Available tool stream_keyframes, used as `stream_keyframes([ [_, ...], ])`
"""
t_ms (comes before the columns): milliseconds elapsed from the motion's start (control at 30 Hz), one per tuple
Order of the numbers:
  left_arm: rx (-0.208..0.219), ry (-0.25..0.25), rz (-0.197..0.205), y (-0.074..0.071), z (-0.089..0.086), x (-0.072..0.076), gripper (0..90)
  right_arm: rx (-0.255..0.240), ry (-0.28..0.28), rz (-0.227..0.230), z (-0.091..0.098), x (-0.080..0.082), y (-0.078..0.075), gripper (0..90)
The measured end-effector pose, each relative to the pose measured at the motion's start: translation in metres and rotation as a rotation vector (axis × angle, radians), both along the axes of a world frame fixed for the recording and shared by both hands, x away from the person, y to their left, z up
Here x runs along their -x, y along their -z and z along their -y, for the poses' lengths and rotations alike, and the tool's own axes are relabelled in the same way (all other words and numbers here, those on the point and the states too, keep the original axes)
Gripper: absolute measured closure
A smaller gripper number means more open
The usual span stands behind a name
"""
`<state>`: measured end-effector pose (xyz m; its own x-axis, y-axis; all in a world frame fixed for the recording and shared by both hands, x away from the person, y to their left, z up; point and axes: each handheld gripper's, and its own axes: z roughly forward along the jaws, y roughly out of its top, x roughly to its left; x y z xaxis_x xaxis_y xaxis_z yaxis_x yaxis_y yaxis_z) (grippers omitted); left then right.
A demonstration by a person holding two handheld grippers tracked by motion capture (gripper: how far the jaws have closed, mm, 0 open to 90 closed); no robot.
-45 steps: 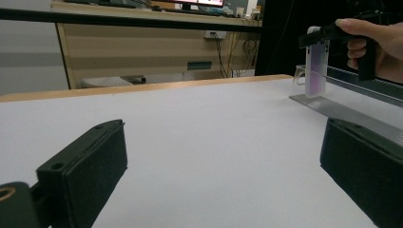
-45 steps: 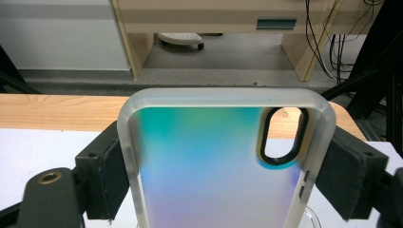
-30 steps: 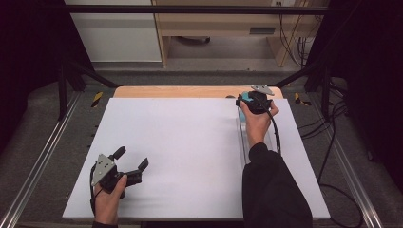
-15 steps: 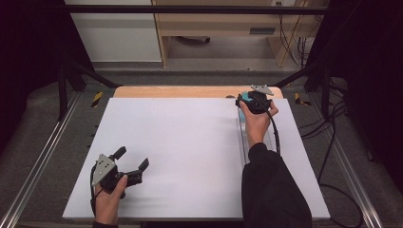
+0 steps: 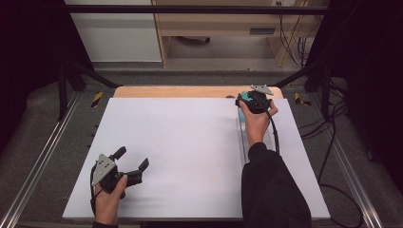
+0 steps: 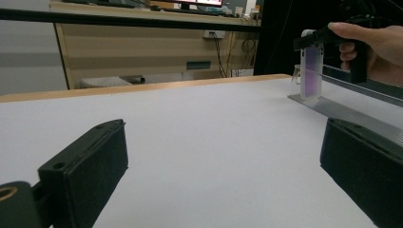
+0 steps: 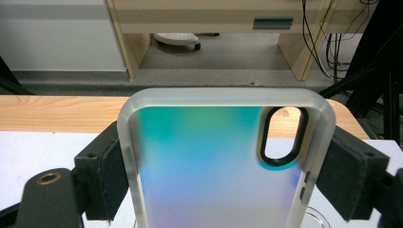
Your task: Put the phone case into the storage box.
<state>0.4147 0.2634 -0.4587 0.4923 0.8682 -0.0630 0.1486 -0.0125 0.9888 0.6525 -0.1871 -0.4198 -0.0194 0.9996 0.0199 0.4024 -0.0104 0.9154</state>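
Comparing with the earlier high-view pictures, nothing has shifted: both hands sit where they were. The right gripper [image 5: 255, 101], in the upper right of the high view, has its two black jaws pressed on the long edges of a phone case [image 7: 216, 161], frosted and shimmering teal to violet, with an oval camera cut-out near its top. From the left gripper view the case stands upright at the far end of a clear rack [image 6: 347, 111] in the upper right of that frame; whether its foot touches the rack I cannot tell. With no motion and a firm grip, I judge this a pause with the case clamped at the rack, either about to be lifted out or just seated.

The left gripper [image 5: 129, 164], in the lower left of the high view, rests low with its jaws spread wide and nothing between them.

The surface is a plain white board [image 5: 180, 142] over a wooden table edge [image 5: 171, 91]. Beyond it are grey floor, light wooden furniture [image 5: 214, 23], trailing cables at the upper right, and dark frame bars at both sides
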Motion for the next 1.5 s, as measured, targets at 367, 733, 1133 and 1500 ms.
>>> stream_keyframes([
  [367, 0.0, 0.001, -0.001, 0.0, 0.0, 0.0, 1.5, -0.003, -0.008, -0.001, 0.001, -0.001, 0.001, 16.7],
  [733, -0.001, 0.002, -0.001, 0.0, 0.001, 0.0, 1.5, -0.008, -0.019, -0.004, -0.001, -0.002, 0.001, 13.4],
  [1133, -0.001, 0.003, -0.002, 0.0, 0.001, 0.0, 1.6, -0.01, -0.02, 0.007, 0.002, -0.001, -0.002, 11.4],
  [1500, -0.002, 0.003, -0.002, 0.0, 0.001, 0.0, 1.6, -0.002, -0.036, 0.031, 0.002, 0.005, -0.011, 10.7],
])
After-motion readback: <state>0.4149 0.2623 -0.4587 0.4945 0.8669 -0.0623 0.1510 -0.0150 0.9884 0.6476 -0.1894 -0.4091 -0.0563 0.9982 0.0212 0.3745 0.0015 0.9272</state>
